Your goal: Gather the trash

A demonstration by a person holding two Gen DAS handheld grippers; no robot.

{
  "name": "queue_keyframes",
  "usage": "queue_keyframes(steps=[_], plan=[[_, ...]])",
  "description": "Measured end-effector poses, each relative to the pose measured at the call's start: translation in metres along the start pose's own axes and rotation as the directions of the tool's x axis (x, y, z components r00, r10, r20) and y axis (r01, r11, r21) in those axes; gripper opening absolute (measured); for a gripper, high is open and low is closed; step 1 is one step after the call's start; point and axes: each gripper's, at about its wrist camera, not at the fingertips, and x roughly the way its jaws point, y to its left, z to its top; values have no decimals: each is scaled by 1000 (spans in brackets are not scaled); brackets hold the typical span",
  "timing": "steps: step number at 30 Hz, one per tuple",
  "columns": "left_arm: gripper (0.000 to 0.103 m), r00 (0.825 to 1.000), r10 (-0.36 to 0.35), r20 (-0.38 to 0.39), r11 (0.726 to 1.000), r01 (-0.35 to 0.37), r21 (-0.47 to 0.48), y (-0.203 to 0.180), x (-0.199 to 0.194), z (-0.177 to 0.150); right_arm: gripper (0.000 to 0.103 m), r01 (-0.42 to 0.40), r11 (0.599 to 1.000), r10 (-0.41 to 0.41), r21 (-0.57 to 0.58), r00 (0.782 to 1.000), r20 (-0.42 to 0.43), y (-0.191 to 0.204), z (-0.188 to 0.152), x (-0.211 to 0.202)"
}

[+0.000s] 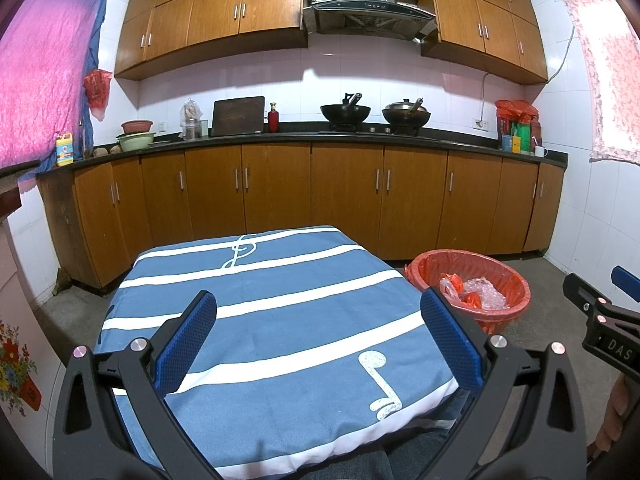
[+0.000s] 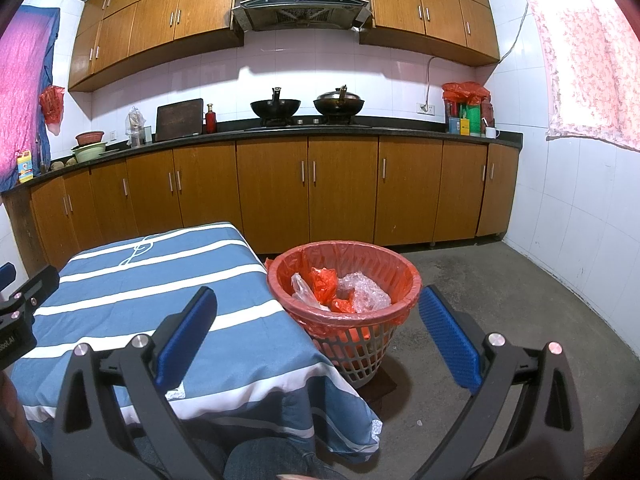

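The left gripper [image 1: 320, 336] hangs over the near part of the tabletop [image 1: 280, 312], its 2 blue-padded fingers [image 1: 188, 340] spread wide apart with nothing between them. The tabletop is covered by a blue cloth with white stripes and white music notes, and no loose item shows on it.

The right gripper [image 2: 316, 332] is also wide open and holds nothing; its left finger [image 2: 188, 336] sits over the right edge of the tabletop [image 2: 160, 300], while its right finger is over the concrete floor [image 2: 500, 280].

The trash sits in a basket [image 2: 362, 360] standing on the floor just beside the far right corner of the tabletop. A red bag [image 2: 344, 250] lines the basket and folds over its rim. Inside lie crumpled bubble wrap [image 2: 366, 292], a scrunched red plastic bag [image 2: 324, 284] and a clear plastic bag [image 2: 300, 288], all bunched together and touching.

In the left wrist view the same basket [image 1: 496, 322] appears off the right edge of the tabletop, with the right gripper's black frame at the far right of the picture.
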Motion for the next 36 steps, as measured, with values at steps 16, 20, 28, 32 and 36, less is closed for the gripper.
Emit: queue_keyframes(steps=[16,20,28,32,36], plan=[[101,1000,-1,0,1000,1,1,0,0,1,99,0,1000,0,1,1000,0,1,-1,-1],[101,1000,-1,0,1000,1,2,0,0,1,99,0,1000,0,1,1000,1,1,-1,-1],[101,1000,0,0,1000,0,3,-1,0,1,99,0,1000,0,1,1000,0,1,-1,-1],[101,1000,-6,-3,1000,6,7,-2,-1,1,99,-1,1000,1,1,1000,0,1,-1,-1],[101,1000,-7,-3,1000,7,10,-3,0,1,99,0,1000,0,1,1000,0,1,-1,-1]])
